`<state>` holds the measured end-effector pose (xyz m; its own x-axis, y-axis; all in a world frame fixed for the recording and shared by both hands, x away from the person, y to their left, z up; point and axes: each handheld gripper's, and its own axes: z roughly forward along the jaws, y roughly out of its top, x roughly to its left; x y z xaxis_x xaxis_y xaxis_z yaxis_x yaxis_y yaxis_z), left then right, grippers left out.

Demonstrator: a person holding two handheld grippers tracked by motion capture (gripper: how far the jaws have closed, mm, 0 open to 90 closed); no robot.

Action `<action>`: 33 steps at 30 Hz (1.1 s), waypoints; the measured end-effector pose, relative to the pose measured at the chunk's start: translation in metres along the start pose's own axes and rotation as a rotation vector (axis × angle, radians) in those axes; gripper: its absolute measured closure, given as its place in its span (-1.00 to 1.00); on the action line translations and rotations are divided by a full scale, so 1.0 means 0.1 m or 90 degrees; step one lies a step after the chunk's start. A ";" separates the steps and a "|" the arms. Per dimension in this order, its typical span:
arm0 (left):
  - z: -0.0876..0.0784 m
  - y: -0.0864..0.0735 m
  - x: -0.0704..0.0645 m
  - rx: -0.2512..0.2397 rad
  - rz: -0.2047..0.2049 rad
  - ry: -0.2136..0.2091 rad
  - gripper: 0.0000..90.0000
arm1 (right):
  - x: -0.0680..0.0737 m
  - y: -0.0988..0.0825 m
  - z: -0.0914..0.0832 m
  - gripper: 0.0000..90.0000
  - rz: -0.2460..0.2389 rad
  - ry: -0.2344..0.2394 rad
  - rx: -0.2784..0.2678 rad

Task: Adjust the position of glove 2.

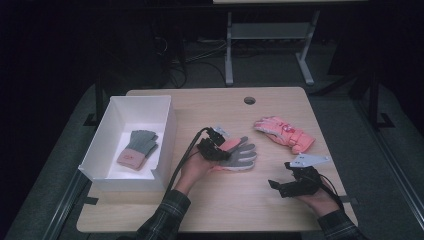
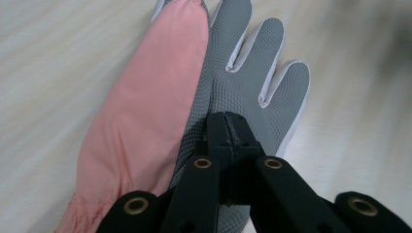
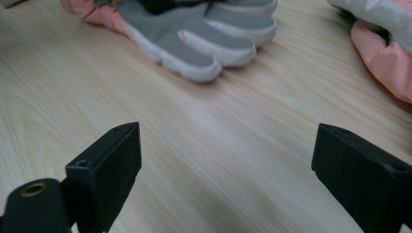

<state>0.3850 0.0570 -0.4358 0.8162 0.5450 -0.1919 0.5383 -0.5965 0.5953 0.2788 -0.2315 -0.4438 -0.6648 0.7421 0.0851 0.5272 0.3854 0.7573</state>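
- We find no word, brand, number or sign that we can read in any of the views.
- On the pink cuff of the knitted glove (image 1: 136, 152), which lies in the white box (image 1: 115, 107) at the left of the high view, we see a small dark mark; it is too small to tell whether it is lettering.
- On the pink glove (image 1: 284, 133) right of centre in the high view we see small red patches on its white part; they are too blurred to read.
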 end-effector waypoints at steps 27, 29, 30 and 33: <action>-0.24 0.08 0.40 0.004 -0.017 0.061 0.99 | -0.02 -0.01 -0.01 -0.77 0.003 0.002 0.003; -0.22 0.01 0.44 0.017 -0.023 0.065 0.99 | -0.03 -0.01 -0.01 -0.77 0.004 0.001 0.002; -0.22 -0.02 0.45 0.024 -0.022 0.063 0.99 | -0.03 -0.01 -0.01 -0.77 0.003 0.000 0.003; -0.21 -0.08 0.41 0.034 -0.016 0.060 0.99 | -0.03 -0.02 0.00 -0.77 0.006 -0.002 0.008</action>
<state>0.4095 0.0966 -0.4321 0.7804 0.6115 -0.1301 0.5706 -0.6116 0.5480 0.2799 -0.2348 -0.4452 -0.6587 0.7470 0.0901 0.5395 0.3855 0.7486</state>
